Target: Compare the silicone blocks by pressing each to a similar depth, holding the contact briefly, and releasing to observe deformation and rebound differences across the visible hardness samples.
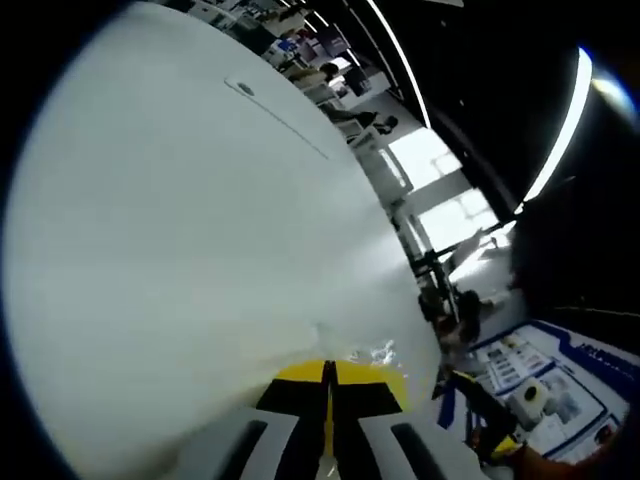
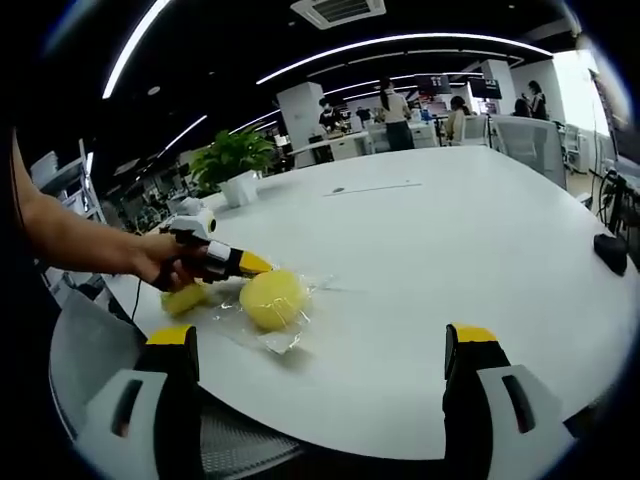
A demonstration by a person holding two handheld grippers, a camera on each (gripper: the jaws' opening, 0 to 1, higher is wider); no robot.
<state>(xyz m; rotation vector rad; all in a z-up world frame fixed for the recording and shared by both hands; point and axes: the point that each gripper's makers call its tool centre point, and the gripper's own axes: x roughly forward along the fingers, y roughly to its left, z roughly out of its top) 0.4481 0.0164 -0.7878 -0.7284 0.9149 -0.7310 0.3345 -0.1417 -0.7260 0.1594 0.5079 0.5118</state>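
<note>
The round yellow silicone block (image 2: pixel 271 299) lies on clear plastic wrap (image 2: pixel 262 327) near the white worktop's (image 2: pixel 450 250) near edge, a smaller yellow block (image 2: pixel 186 298) beside it. My left gripper (image 2: pixel 252 265), jaws pressed together, points at the round block. My right gripper (image 2: pixel 320 362) stands wide, holding nothing.

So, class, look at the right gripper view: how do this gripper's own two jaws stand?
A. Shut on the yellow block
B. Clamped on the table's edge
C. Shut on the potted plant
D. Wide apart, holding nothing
D: the right gripper has its yellow-tipped jaws far apart at the bottom of the view, with only the white table between them, short of the yellow silicone block.
</note>
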